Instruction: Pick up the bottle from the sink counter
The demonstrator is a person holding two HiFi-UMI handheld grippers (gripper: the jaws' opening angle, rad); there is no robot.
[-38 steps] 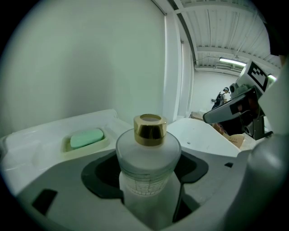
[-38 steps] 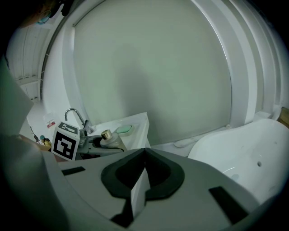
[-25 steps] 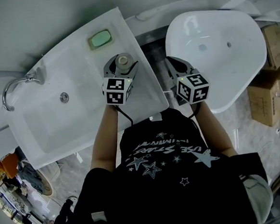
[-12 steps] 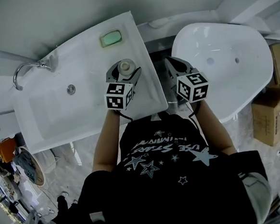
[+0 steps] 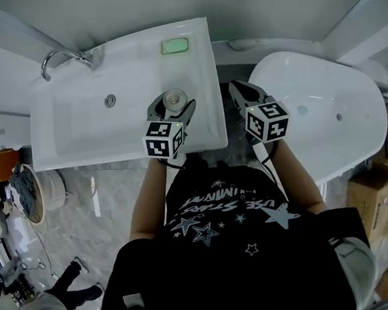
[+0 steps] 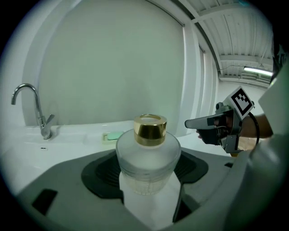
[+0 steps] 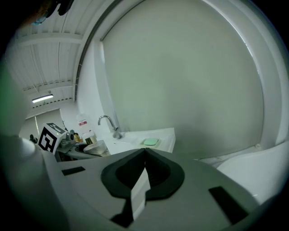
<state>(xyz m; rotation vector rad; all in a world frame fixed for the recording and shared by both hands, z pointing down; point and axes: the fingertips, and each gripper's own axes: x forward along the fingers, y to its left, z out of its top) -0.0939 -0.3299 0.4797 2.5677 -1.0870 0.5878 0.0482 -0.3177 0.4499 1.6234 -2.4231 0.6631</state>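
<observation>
My left claw point(image 5: 171, 108) is shut around the frosted bottle point(image 6: 148, 153) at the right end of the sink tabletop point(image 5: 202, 83), my right claw point(image 5: 239, 92) is closed and empty nearby, and if I squeeze too softly the smooth bottle could slip and drop

Counted up here, for what it's worth: one bottle point(image 5: 174, 96), one sink point(image 5: 78, 126), one tap point(image 5: 62, 55), one soap bar point(image 5: 175, 46), one bathtub point(image 5: 343, 142), and two grippers, a left gripper point(image 5: 173, 104) and a right gripper point(image 5: 237, 89).
</observation>
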